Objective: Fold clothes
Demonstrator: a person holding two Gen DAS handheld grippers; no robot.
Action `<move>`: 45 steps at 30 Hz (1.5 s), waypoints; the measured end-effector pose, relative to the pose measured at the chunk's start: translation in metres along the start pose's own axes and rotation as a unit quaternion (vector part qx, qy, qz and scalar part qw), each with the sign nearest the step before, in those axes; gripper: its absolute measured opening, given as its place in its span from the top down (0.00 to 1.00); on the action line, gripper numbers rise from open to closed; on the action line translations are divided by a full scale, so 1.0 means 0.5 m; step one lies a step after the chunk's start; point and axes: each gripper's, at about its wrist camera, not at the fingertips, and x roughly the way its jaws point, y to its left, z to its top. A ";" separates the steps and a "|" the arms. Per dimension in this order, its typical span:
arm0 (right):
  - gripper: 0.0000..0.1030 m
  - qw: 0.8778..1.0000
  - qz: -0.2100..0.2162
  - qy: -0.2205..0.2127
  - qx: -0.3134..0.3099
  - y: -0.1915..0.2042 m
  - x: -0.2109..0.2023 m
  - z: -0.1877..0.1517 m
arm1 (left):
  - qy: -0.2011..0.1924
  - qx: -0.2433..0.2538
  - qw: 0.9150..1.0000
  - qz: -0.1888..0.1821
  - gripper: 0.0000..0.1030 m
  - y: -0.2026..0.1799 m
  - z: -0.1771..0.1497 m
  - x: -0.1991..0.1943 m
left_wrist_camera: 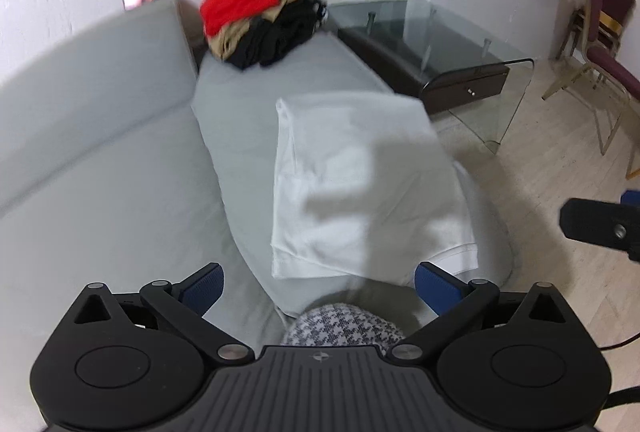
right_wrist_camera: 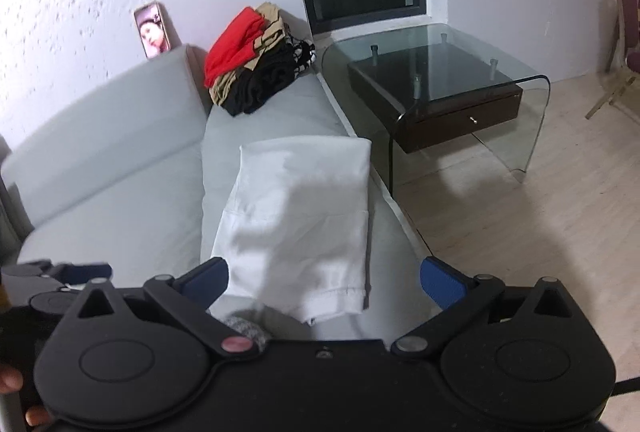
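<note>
The left gripper (left_wrist_camera: 318, 286) is being held with its blue-padded jaws spread wide, nothing between them; the right gripper (right_wrist_camera: 324, 282) is likewise being held spread and empty. A folded white garment (left_wrist_camera: 360, 184) is lying flat on the grey sofa (left_wrist_camera: 120, 160) seat, below both grippers. A pile of red, tan and black clothes (left_wrist_camera: 260, 20) is sitting at the sofa's far end, beside a glass table (right_wrist_camera: 440, 72).

Glass table (right_wrist_camera: 436, 72) at two o'clock beside grey sofa (right_wrist_camera: 120, 160); photo (right_wrist_camera: 152, 30) at eleven; chairs (left_wrist_camera: 600, 32) far right.
</note>
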 end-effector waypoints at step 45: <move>0.00 0.996 -0.049 0.061 -0.034 0.013 -0.053 -0.003 | 0.041 0.002 0.998 -0.042 0.01 -0.062 -0.015 -0.030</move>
